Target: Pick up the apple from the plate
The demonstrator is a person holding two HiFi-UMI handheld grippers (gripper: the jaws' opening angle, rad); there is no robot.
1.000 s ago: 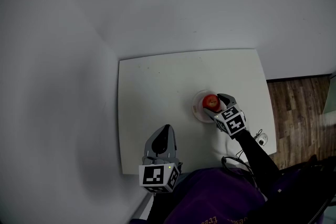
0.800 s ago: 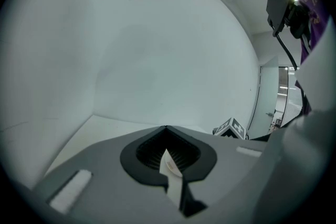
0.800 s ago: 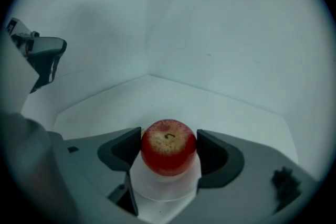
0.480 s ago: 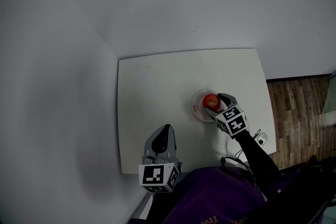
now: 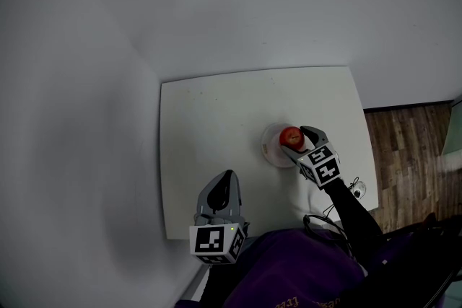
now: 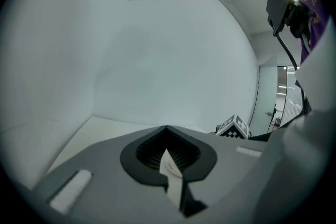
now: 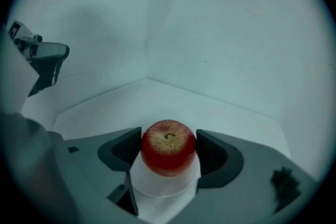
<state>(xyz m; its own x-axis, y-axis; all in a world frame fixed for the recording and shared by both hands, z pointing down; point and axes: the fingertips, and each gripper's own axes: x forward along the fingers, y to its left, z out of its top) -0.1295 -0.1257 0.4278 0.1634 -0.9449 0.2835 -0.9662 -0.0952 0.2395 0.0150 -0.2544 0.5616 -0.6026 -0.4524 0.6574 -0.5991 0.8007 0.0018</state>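
A red apple (image 5: 291, 135) (image 7: 168, 147) sits over a small white plate (image 5: 271, 148) (image 7: 165, 186) on the right half of the white table (image 5: 209, 126). My right gripper (image 5: 297, 140) (image 7: 169, 149) reaches in from the near side, and its two dark pads press the apple's left and right sides. The apple's stem end faces up. My left gripper (image 5: 226, 181) (image 6: 167, 136) hovers at the table's near edge, far from the plate, with its jaws shut together and a small white tag showing at the seam.
The table stands in a corner of plain white walls. Wooden floor (image 5: 411, 155) shows beyond its right edge. A small round object (image 5: 359, 190) lies by the near right corner. The person's purple sleeve (image 5: 289, 270) fills the bottom of the head view.
The right gripper and the apple have shifted slightly up and away in the head view. The left gripper has stayed put.
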